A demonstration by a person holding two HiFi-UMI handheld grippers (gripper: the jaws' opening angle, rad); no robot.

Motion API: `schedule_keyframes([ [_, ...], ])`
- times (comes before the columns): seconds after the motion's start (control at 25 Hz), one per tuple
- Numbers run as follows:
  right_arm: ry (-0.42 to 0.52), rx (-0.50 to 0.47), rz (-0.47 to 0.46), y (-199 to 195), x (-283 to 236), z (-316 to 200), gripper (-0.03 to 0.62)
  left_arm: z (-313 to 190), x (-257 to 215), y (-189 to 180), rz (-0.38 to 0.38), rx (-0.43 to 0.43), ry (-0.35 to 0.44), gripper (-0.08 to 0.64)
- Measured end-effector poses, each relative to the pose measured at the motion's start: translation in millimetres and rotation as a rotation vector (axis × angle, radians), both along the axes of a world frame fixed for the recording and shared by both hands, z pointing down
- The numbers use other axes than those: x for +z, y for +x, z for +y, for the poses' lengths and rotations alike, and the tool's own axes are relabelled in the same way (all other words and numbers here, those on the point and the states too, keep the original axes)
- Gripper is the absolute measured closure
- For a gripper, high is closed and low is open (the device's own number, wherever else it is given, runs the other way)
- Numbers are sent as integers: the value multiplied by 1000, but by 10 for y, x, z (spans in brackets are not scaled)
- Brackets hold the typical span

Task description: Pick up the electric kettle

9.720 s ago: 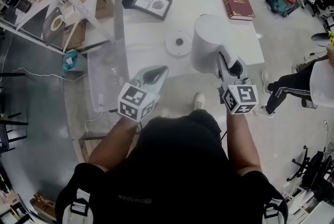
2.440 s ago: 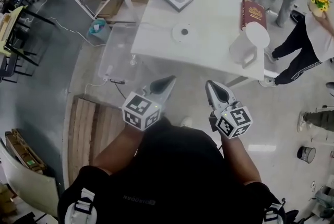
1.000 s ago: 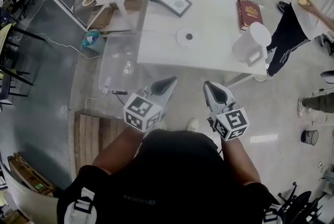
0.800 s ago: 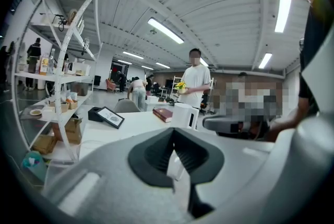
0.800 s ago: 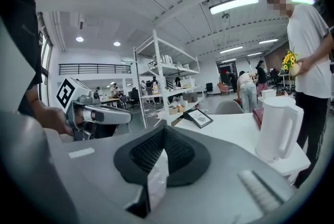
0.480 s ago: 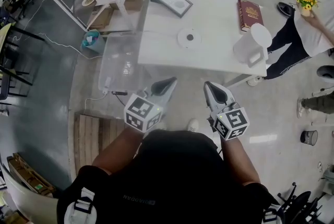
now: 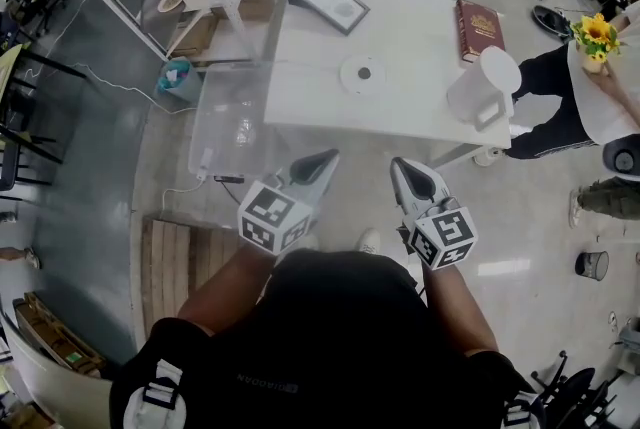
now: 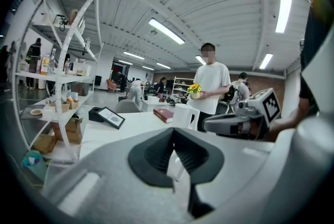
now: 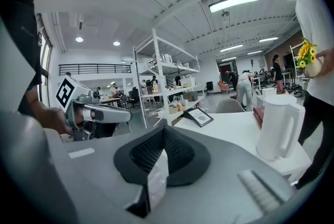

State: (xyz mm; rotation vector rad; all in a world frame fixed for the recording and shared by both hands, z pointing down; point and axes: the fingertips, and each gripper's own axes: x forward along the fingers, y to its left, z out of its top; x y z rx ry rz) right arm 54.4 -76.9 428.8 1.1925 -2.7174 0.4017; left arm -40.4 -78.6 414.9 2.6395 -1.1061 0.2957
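Holding our left gripper (image 7: 320, 159) and right gripper (image 7: 402, 167) near the bench (image 7: 410, 112) | both jaws pressed together, empty | white electric kettle (image 7: 483, 87) stands at the bench's right edge, apart from its round base (image 7: 362, 74).

White electric kettle (image 7: 483, 87) standing upright on the table (image 7: 400, 107).
It sits at the table's near right corner, lid closed, handle turned toward the near edge, well apart from its round base (image 7: 363, 74) at mid-table.
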Motion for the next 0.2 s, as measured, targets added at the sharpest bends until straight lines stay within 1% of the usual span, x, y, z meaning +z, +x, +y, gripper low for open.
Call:
schedule_keyframes([
  [0.2, -3, -1, 1, -6, -11, -26, 588, -21, -25, -8, 1, -1, 2, 557],
])
